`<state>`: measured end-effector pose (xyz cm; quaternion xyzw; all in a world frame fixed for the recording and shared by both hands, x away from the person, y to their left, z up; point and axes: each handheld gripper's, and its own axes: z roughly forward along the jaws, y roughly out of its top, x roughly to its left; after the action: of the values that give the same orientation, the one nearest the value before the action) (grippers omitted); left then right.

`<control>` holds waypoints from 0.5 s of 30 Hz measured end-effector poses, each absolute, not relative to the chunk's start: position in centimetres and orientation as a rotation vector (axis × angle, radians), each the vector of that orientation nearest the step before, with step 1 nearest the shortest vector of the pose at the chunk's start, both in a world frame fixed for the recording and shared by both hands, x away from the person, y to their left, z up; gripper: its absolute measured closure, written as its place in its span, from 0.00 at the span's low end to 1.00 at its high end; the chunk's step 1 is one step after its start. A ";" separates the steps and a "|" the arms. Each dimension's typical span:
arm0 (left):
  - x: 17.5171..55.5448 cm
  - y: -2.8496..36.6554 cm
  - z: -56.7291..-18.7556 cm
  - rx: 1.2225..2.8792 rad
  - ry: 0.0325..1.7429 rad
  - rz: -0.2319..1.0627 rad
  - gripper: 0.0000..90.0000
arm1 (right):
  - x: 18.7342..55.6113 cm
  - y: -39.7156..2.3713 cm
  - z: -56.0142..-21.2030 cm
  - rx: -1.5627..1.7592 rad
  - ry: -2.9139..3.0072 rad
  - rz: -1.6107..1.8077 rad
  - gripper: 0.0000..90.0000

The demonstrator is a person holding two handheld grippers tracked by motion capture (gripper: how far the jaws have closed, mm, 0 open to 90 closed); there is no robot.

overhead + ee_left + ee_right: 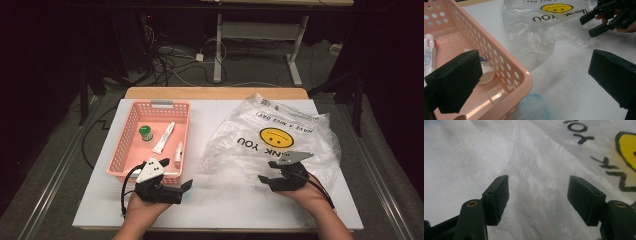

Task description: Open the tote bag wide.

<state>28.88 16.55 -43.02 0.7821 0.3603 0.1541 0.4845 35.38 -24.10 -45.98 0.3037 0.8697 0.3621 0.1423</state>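
A pink plastic basket (131,112) stands on the left of the white table. In it lie a green-capped bottle (145,132), a long white tube (164,137) and a small white tube (178,151). A crumpled clear plastic bag (280,135) with a yellow smiley and "THANK YOU" lies to the right. My left gripper (186,189) is open beside the basket's near right corner (524,75), holding nothing. My right gripper (266,171) is open over the bag's near edge. Bag film (536,150) lies under its jaws, and the pads do not press on it.
The white table cover (225,205) has free room between basket and bag. A faint blue stain (535,105) marks it near the basket's corner. A wooden strip (215,93) edges the far side. Cables and desk legs (218,50) stand on the floor beyond.
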 end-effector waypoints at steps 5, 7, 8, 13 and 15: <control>28.9 16.6 -43.0 1.904 0.878 0.374 0.00 | 35.4 -23.9 -46.8 0.874 2.549 1.001 0.42; 28.9 16.6 -43.0 1.902 0.880 0.372 0.00 | 35.5 -23.8 -47.2 0.863 2.565 0.967 0.45; 28.9 16.6 -43.0 1.901 0.881 0.371 0.00 | 35.4 -23.8 -47.2 0.874 2.557 0.977 0.48; 28.9 16.6 -43.0 1.900 0.880 0.367 0.00 | 35.5 -23.9 -47.1 0.890 2.541 0.981 0.65; 28.9 16.6 -43.0 1.900 0.880 0.367 0.00 | 35.6 -24.0 -47.1 0.893 2.536 0.984 0.69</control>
<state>28.89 16.63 -43.04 0.7811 0.3616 0.1506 0.4862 35.59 -24.01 -47.12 0.3089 0.8772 0.3402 0.1388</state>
